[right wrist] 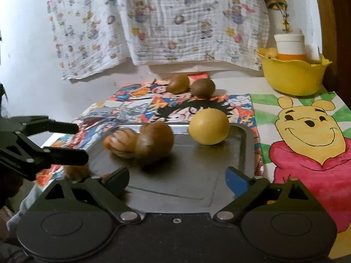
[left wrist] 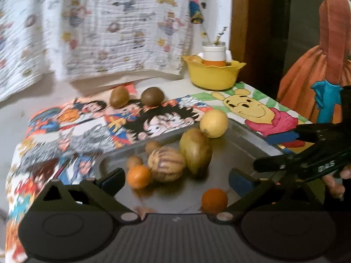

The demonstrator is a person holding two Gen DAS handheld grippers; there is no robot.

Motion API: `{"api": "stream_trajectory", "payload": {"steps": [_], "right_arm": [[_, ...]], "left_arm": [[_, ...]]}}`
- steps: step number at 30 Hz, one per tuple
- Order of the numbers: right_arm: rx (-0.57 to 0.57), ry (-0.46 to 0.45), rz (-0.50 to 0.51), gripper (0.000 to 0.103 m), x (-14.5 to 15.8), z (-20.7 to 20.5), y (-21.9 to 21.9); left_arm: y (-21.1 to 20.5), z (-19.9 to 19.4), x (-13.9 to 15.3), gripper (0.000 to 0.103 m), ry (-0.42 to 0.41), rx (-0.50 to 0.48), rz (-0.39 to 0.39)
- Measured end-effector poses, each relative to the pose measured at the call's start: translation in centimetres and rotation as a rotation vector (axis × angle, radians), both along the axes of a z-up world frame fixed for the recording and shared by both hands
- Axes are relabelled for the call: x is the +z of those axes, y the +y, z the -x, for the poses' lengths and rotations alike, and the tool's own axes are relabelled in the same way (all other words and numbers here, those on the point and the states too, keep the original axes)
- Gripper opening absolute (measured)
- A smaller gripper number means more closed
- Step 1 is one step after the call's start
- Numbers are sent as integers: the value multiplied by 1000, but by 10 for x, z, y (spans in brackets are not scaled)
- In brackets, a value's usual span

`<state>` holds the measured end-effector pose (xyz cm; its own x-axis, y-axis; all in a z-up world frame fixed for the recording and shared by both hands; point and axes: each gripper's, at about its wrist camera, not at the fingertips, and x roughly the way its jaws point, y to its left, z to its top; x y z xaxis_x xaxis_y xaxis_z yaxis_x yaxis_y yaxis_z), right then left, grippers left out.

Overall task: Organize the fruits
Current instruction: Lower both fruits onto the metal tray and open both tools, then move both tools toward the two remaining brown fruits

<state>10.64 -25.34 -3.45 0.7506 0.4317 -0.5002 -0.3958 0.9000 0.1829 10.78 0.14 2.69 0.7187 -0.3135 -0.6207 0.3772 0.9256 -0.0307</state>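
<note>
Both the left gripper (left wrist: 176, 178) and right gripper (right wrist: 176, 180) have jaws spread, nothing held. Most fruit sits on the dark metal tray (right wrist: 197, 175), centre frame; two brown kiwis (left wrist: 137, 96) upper centre, on the desk. Risk: round yellow lemon (right wrist: 208, 126) by the tray rim could be nudged & rolled off.

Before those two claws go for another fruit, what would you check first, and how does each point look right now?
1. Left gripper open, nothing between its fingers: ok.
2. Right gripper open and empty: ok.
3. Fruit gathered on the metal tray: not ok; two brown fruits, one and the other, lie beyond it on the cartoon cloth.
4. Yellow fruit settled: cannot tell; it sits at the tray's far rim.
5. Small orange fruit clear of the left gripper: ok, though close.
6. Grippers clear of each other: ok, apart in both views.
</note>
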Motion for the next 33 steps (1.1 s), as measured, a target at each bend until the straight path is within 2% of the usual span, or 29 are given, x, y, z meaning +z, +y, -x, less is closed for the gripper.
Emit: {"api": "stream_trajectory", "payload": {"steps": [5, 14, 21, 33], "right_arm": [[45, -9, 10, 102, 2, 17, 7], [63, 20, 97, 102, -3, 33, 20], [37, 33, 192, 102, -4, 34, 24], [15, 25, 215, 102, 0, 20, 24]], "left_arm": [[14, 23, -6, 102, 7, 42, 10], [23, 48, -19, 102, 31, 57, -54], [35, 50, -24, 102, 60, 82, -103], [61, 41, -23, 102, 84, 148, -108]]}}
